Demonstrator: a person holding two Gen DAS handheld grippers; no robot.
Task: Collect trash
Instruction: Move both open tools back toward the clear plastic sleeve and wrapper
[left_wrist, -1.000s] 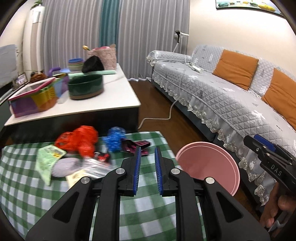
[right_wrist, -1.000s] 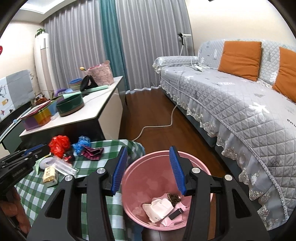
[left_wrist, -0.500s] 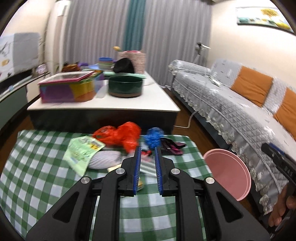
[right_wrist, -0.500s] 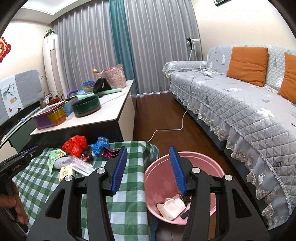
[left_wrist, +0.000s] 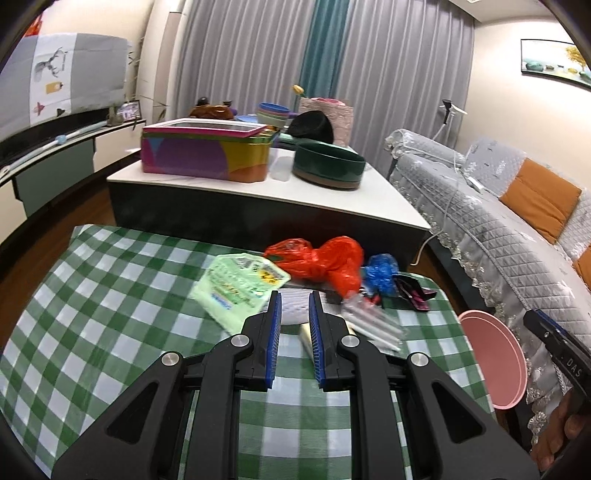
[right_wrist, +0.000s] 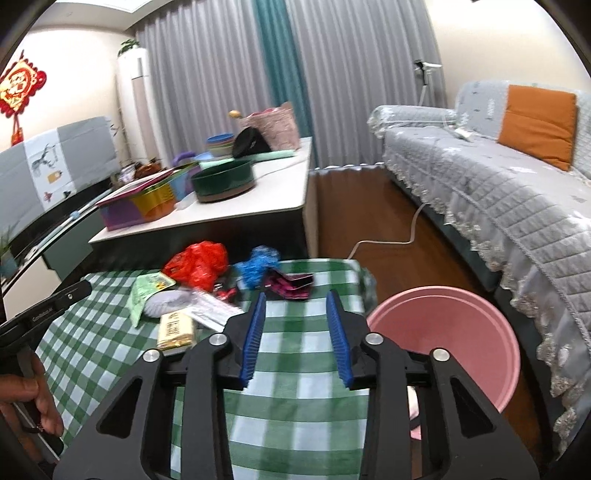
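Trash lies on a green checked tablecloth (left_wrist: 92, 314): a red plastic bag (left_wrist: 325, 262), a light green packet (left_wrist: 240, 284), a blue crumpled wrapper (left_wrist: 382, 273), a dark magenta wrapper (left_wrist: 413, 291), clear plastic (left_wrist: 373, 325), a white round piece (left_wrist: 293, 306) and a yellowish packet (right_wrist: 175, 328). A pink bin (right_wrist: 450, 339) stands right of the table. My left gripper (left_wrist: 294, 310) is narrowly open and empty, just short of the white piece. My right gripper (right_wrist: 295, 306) is open and empty over the cloth, near the magenta wrapper (right_wrist: 291, 284).
A white low table (left_wrist: 332, 195) behind holds a colourful tin (left_wrist: 207, 151), a dark green bowl (left_wrist: 328, 166) and a pink basket (left_wrist: 325, 110). A grey sofa (right_wrist: 498, 192) with orange cushions runs along the right. A white cable (right_wrist: 384, 240) lies on the wood floor.
Both grippers have swung left from the pink bin toward the trash pile. The left gripper has come closer to the white piece. Neither has closed on anything.
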